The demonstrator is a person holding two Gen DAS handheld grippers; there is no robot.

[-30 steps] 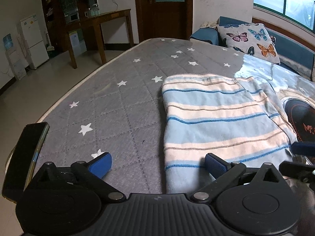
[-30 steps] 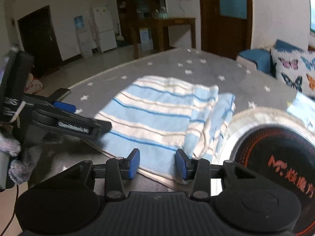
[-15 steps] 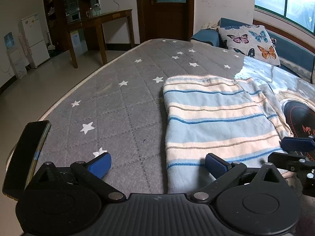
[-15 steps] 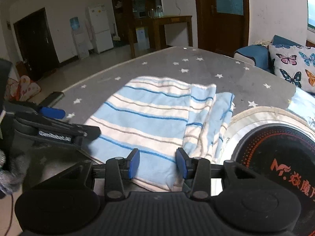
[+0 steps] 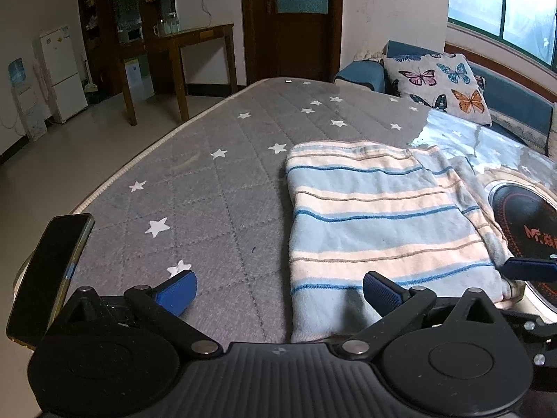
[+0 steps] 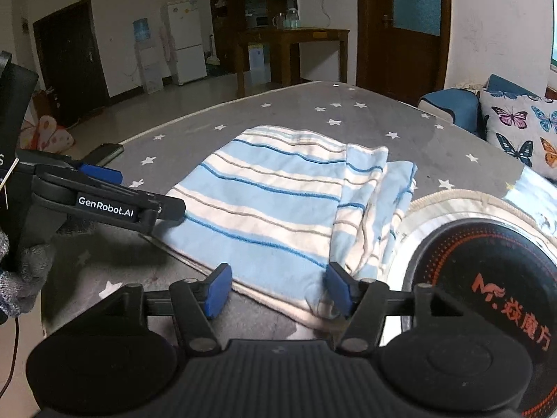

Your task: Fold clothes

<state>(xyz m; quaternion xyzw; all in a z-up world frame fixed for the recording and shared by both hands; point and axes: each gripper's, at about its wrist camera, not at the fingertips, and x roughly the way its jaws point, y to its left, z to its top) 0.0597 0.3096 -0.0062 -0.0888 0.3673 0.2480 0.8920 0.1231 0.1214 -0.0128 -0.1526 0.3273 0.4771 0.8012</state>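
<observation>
The right gripper (image 6: 276, 291) is opening its jaws, with the near hem of the striped garment (image 6: 271, 205) lying under the gap and no pad pressing on it. In the same view the left gripper (image 6: 139, 195) sits at about 9 o'clock, off the garment's left edge. Seen from its own camera, the left gripper (image 5: 278, 289) stands wide open, one pad over bare mattress (image 5: 209, 181) and the other over the garment's near corner, pinching nothing.

The garment, blue and cream in stripes, lies flat on the grey star-print mattress. A narrower folded strip is stacked along its right side, next to a round black mat (image 6: 487, 278) at 3 o'clock.

My reading is that a fold has just been laid down and the right gripper is letting go of the hem, so the step in hand is the release between folds. The next move probably calls for both grippers to take the near hem at its two corners and carry it toward 12 o'clock, halving the length. Each pad needs to catch all the layers at the right-hand corner, where the stacked strip is thicker and could slip apart.

In the right wrist view the garment's long axis runs from the near hem at 6 o'clock up toward 12, leaning slightly toward 11. The stripes run across that axis. Which end is the neck or the waist cannot be told from here.
</observation>
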